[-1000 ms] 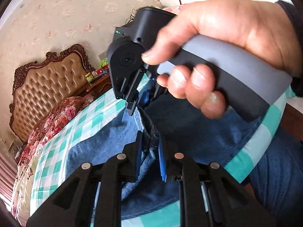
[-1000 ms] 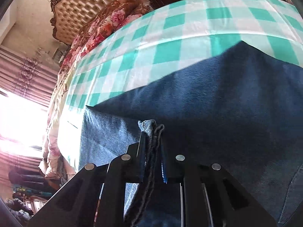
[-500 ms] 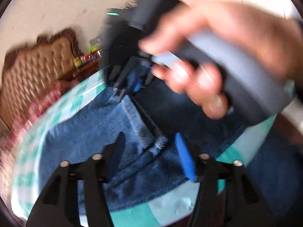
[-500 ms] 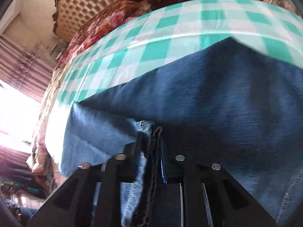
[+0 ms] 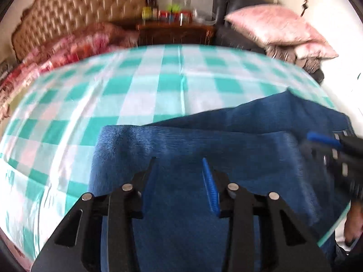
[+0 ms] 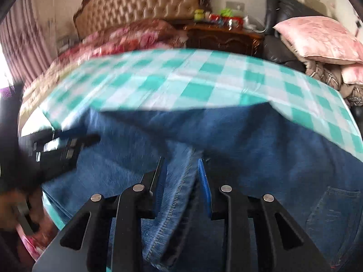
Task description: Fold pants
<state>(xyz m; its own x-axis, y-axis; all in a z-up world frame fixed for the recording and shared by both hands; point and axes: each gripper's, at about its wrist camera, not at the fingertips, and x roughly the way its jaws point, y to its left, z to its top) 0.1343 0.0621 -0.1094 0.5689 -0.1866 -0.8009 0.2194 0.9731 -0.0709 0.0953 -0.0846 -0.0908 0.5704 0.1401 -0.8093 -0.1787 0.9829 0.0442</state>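
Releasing the denim after a fold, with the next crease not yet begun.

Folded blue jeans (image 5: 204, 140) lie low and right of centre on the green-checked bed sheet (image 5: 140, 83). Left gripper (image 5: 181, 176): fingers spread, closing, above the cloth with nothing pinched. Right gripper (image 6: 181, 174): fingers opening, a stitched seam (image 6: 179, 195) loose between them, apparently not pressed. The next move likely calls for taking a fresh edge and carrying it across evenly; both views are blurred, so layers are hard to read. A tufted headboard (image 6: 140, 6), nightstand (image 6: 222, 36) and pink pillow (image 5: 276, 27) sit at the top, well apart. The two grippers crowd each other over the jeans.
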